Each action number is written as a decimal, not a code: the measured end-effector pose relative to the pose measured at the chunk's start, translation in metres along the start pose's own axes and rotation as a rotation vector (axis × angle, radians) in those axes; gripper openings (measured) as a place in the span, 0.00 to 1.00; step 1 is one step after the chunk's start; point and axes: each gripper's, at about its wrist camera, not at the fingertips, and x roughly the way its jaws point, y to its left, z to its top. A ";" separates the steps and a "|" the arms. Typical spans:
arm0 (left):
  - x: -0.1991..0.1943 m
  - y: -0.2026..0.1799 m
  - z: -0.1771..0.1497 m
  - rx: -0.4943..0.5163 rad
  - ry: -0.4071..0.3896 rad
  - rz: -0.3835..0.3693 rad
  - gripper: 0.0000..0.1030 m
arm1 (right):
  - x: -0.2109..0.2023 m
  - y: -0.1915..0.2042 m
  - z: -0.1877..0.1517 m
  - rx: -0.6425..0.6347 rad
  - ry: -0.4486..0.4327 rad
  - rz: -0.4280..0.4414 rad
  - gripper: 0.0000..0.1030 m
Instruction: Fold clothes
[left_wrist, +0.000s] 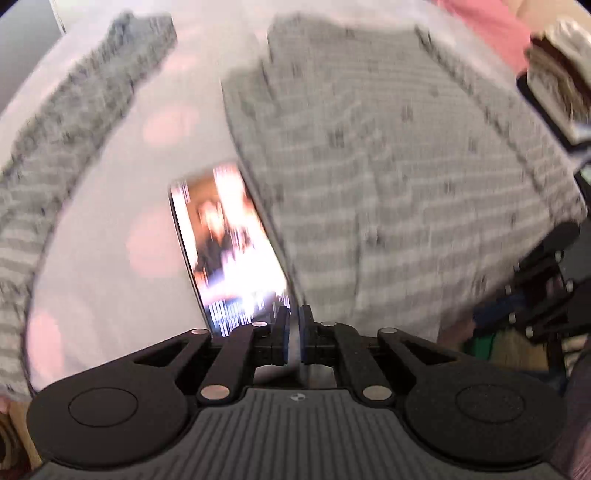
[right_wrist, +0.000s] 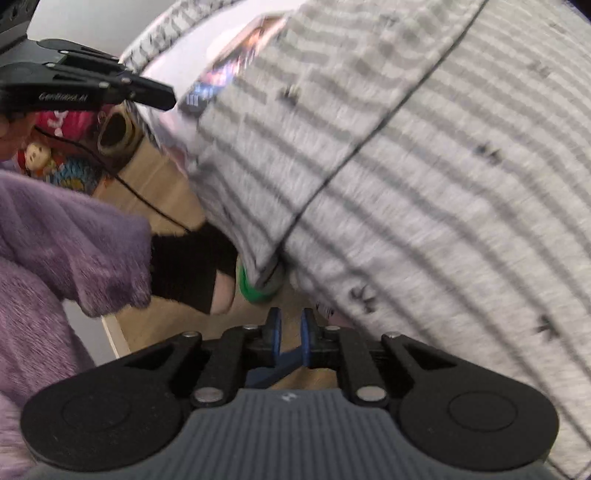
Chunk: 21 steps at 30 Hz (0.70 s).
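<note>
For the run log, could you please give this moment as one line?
left gripper: grip unclear | right gripper: ajar, empty | striped garment: spread on table

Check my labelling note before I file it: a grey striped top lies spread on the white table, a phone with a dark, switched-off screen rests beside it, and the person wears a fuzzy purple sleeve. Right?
One slip: the phone is not dark. Its screen is lit and shows a bright picture, as the left wrist view shows. The rest stands: the grey striped top lies spread on the white table, and the purple sleeve shows in the right wrist view.
</note>
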 end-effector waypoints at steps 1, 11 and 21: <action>-0.003 0.002 0.013 -0.003 -0.019 0.004 0.16 | -0.009 -0.004 0.003 0.007 -0.017 0.004 0.14; 0.021 0.033 0.132 -0.046 -0.083 0.023 0.44 | -0.083 -0.065 0.054 0.017 -0.152 -0.140 0.26; 0.110 0.045 0.176 -0.003 0.017 0.006 0.44 | -0.111 -0.142 0.139 0.024 -0.294 -0.244 0.41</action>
